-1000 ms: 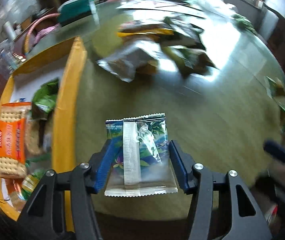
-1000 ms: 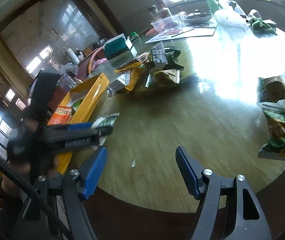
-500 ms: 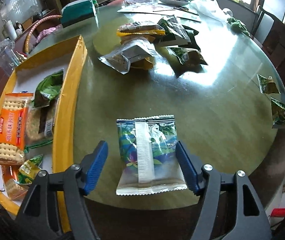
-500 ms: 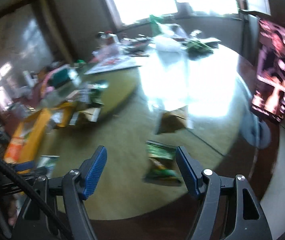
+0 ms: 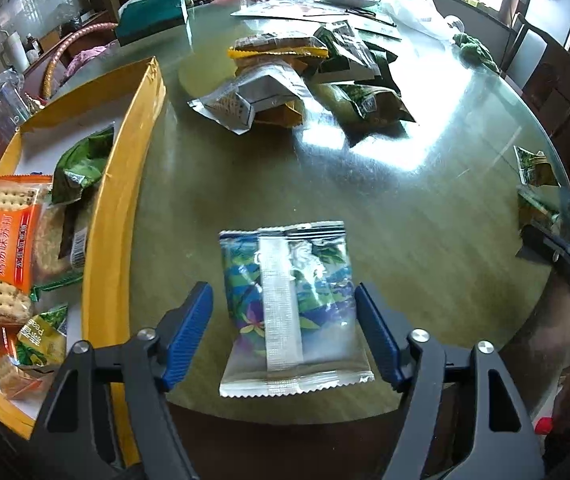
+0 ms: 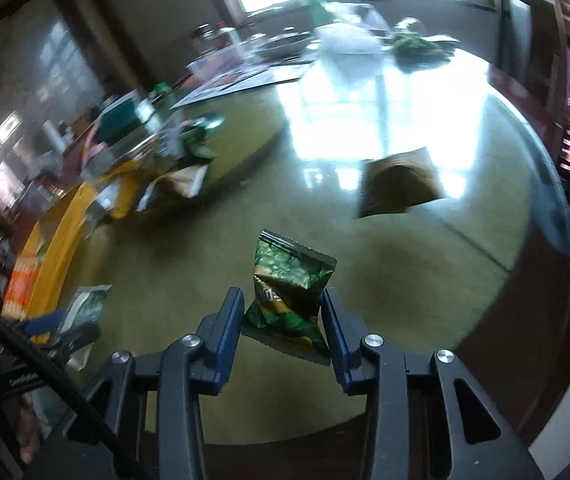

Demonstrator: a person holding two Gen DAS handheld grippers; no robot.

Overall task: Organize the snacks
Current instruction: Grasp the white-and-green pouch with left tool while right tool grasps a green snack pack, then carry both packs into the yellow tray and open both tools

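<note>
Green snack packet (image 6: 289, 285) sits between right hand-held gripper (image 6: 282, 314) pads, jaws just closing, squeezing it. Hold firm, lift slow. Left hand-held gripper (image 5: 283, 338) open around blue-green packet (image 5: 291, 308) on counter (image 5: 405, 216); yellow tray (image 5: 113, 216) left.

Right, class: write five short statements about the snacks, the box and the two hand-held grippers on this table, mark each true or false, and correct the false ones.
1. The blue floral snack packet lies between the left hand-held gripper's jaws. True; the pads stand clear of it.
2. The right hand-held gripper is empty. False: a green snack bag sits pinched between its jaws, which have just been closing.
3. The orange cracker pack lies inside the yellow box. True.
4. The yellow box holds nothing. False: it holds several snacks.
5. The floral packet lies seam side up. True.
</note>
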